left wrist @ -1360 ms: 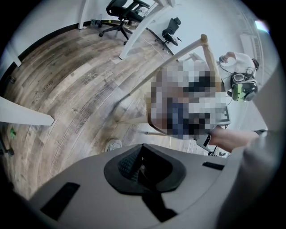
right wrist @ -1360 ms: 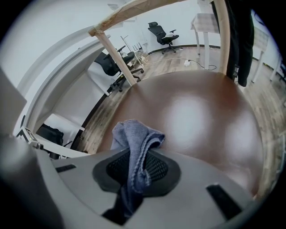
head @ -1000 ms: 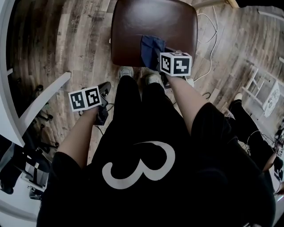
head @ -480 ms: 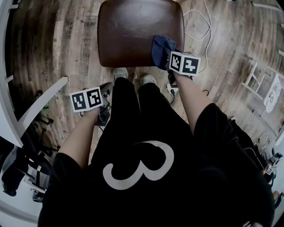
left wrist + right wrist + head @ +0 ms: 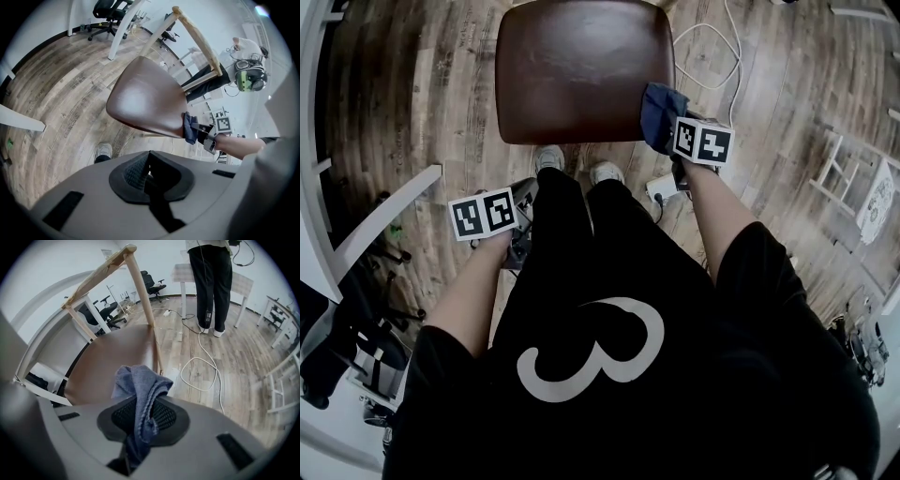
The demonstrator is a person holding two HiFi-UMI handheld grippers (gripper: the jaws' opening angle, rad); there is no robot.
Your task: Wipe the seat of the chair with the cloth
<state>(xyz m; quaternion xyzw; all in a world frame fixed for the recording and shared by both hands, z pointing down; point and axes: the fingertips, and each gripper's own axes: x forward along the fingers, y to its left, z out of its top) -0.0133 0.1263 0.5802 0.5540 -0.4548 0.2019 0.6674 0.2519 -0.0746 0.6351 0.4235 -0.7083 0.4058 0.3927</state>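
Head view: the dark blue crumpled cloth [image 5: 660, 112] sits at the near right corner of the brown padded leather chair seat [image 5: 581, 70], bunched at the tip of the right gripper [image 5: 679, 139]. The left gripper [image 5: 521, 194] hangs low beside the person's leg, well apart from the seat. A white looped cable [image 5: 712, 58] lies on the wooden plank floor [image 5: 441, 103] just right of the chair

Left gripper view: the left gripper [image 5: 149, 176] has its jaws pressed together with nothing between them. Ahead, the cloth [image 5: 190, 127] hangs at the seat [image 5: 145, 101] edge, against the right gripper [image 5: 202, 133]

Right gripper view: the right gripper [image 5: 140, 427] is clamped on the cloth [image 5: 140, 390], which rises folded between the pads, the seat [image 5: 112, 362] just beyond. The chair's pale wooden back frame [image 5: 140, 291] stands behind, the cable [image 5: 201, 371] to its right
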